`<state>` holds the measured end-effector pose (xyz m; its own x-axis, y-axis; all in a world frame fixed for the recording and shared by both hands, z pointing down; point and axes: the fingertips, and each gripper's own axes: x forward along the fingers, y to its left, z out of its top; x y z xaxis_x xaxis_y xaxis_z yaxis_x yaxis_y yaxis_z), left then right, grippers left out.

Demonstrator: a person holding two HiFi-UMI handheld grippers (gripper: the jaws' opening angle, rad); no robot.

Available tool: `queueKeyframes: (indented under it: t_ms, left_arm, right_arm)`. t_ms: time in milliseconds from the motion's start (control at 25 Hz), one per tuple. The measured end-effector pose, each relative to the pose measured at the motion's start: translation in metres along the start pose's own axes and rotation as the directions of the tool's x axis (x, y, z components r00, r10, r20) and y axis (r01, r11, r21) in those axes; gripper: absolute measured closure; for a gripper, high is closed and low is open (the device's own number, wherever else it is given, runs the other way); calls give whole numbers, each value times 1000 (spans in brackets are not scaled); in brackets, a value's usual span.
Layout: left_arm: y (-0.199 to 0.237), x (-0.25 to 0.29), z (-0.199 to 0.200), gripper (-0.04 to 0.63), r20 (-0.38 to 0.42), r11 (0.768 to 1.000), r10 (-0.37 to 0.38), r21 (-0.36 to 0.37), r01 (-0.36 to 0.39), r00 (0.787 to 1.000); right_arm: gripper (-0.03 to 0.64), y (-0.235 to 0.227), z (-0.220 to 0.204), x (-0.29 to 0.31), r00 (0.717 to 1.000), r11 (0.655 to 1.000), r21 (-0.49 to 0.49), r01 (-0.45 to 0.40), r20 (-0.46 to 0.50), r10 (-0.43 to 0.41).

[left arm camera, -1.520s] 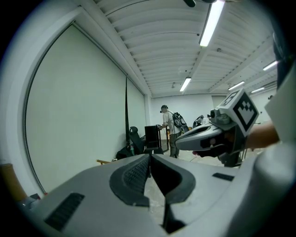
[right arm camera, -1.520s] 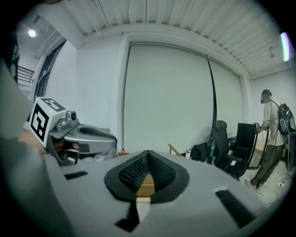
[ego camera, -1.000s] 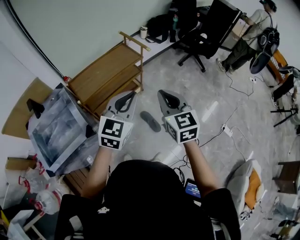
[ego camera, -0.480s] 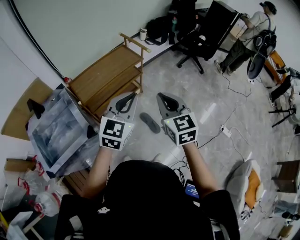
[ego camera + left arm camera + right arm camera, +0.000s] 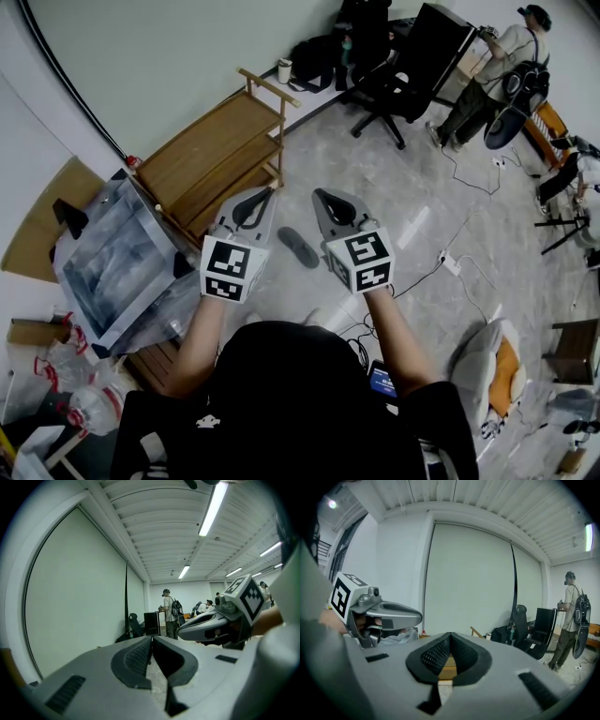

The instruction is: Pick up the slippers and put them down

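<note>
While ungrasped, slipper (image 5: 299,246) well apart from fingers (image 5: 251,204).

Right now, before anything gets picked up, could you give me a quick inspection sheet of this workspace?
Surface: grey tiled floor; no table in use.
Job's things: one dark slipper lying on the floor, seen between the two grippers in the head view, untouched; a second one not seen.
Clutter: wooden rack and plastic-wrapped panel at the left.
Grippers: left gripper and right gripper both shut and empty, side by side.
Cables: white power strip with cords trailing over the floor.
Surroundings: office chair, a person standing at the far right, pale wall.
</note>
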<state>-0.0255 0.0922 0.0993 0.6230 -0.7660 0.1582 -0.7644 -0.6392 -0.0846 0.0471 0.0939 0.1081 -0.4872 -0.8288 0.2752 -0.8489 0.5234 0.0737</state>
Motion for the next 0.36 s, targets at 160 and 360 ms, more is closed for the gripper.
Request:
queueKeyframes:
  t_ms: [160,360]
  left_arm:
    - [-1,2,2,584,6,1000,2,10,-2,1000]
    - [3,4,2,584,11,1000,5,17,-5,1000]
  right_arm:
    - [618,-2,0,0,1000,1000,3,1,-1,-1]
    - [618,-1,2,4,1000,1000,2,1,7,-1]
